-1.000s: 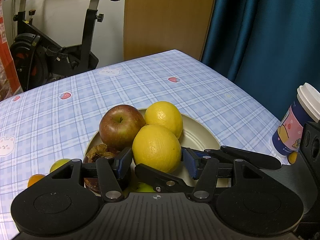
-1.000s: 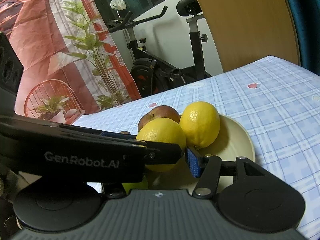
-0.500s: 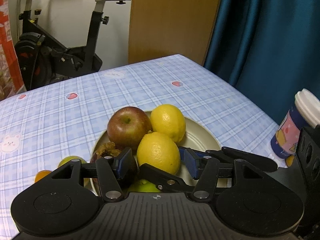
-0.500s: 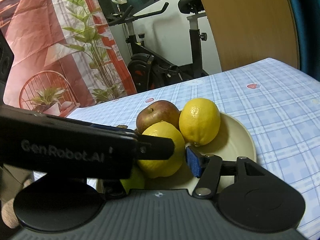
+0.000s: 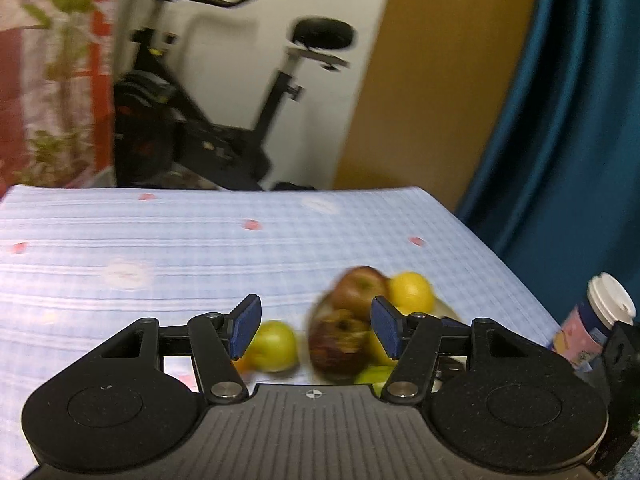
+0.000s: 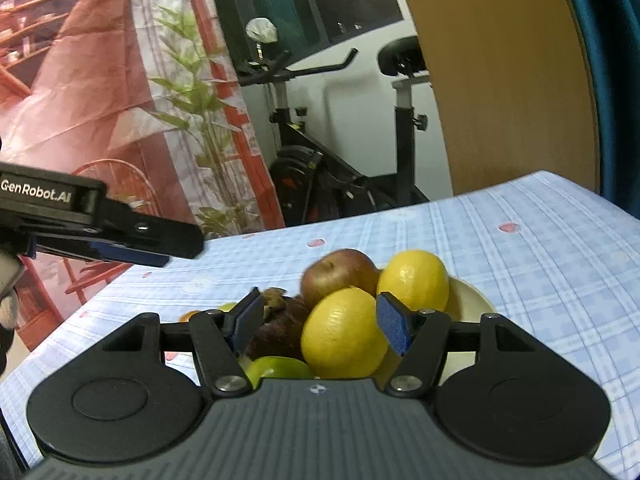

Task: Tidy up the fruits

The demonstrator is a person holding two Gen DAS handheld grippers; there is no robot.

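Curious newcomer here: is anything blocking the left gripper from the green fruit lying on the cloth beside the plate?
Nothing visible does. The green fruit lies just ahead of the open left gripper; the plate sits off to its right.

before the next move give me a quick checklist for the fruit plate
1. Left claw open and empty: ok.
2. Right claw open, gripping nothing: ok.
3. Near lemon sits on the plate: ok.
4. Apple and far lemon on the plate: ok.
5. Green fruit and a small orange fruit lie off the plate on the table: not ok.
6. Left view sharp enough to aim: not ok, blurred.
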